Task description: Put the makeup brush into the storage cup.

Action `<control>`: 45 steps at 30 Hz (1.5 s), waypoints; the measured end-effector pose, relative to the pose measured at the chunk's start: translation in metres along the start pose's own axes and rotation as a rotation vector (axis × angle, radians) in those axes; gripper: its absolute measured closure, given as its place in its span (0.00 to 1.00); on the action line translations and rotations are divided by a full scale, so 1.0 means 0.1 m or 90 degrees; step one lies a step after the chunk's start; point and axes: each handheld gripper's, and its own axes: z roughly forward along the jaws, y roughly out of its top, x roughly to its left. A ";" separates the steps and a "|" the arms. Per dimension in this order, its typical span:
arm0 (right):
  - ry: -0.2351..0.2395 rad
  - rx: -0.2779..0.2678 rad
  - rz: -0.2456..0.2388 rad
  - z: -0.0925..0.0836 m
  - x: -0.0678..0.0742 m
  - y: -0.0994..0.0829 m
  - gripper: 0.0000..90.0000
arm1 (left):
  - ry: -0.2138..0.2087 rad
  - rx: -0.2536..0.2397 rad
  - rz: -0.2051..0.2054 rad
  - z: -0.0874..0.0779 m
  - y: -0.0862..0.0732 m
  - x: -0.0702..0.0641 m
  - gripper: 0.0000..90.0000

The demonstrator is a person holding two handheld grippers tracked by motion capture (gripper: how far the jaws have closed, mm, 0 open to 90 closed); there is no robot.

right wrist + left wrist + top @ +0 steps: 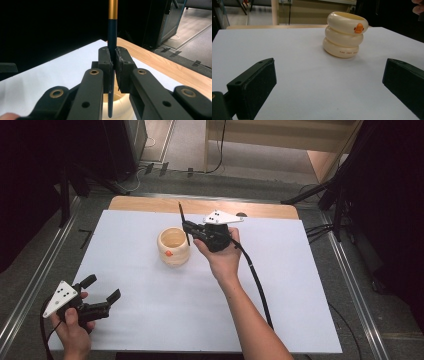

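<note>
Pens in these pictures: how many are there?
1. The dark pen with a gold band stands upright, clamped in the right gripper above the cream cup. Whether the cup hides others cannot be told.

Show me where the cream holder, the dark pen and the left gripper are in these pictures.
cream holder (343, 35): left gripper view, middle ring of its side.
dark pen (112, 32): right gripper view, dark shaft above the jaws.
left gripper (104, 289): high view, gap between its open jaws.

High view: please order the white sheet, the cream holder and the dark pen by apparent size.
1. white sheet, the largest.
2. cream holder.
3. dark pen, thin, held in the right gripper above the holder.
</note>
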 end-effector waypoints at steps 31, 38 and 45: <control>0.020 -0.026 0.010 0.35 0.05 0.04 0.94 | 0.002 -0.003 -0.003 -0.01 0.00 0.01 0.00; 0.021 -0.032 0.015 0.41 0.01 0.00 0.94 | 0.002 -0.005 -0.004 -0.01 0.00 0.02 0.00; 0.025 -0.030 0.016 0.47 0.02 -0.05 0.94 | 0.002 -0.004 -0.004 -0.01 0.00 0.02 0.00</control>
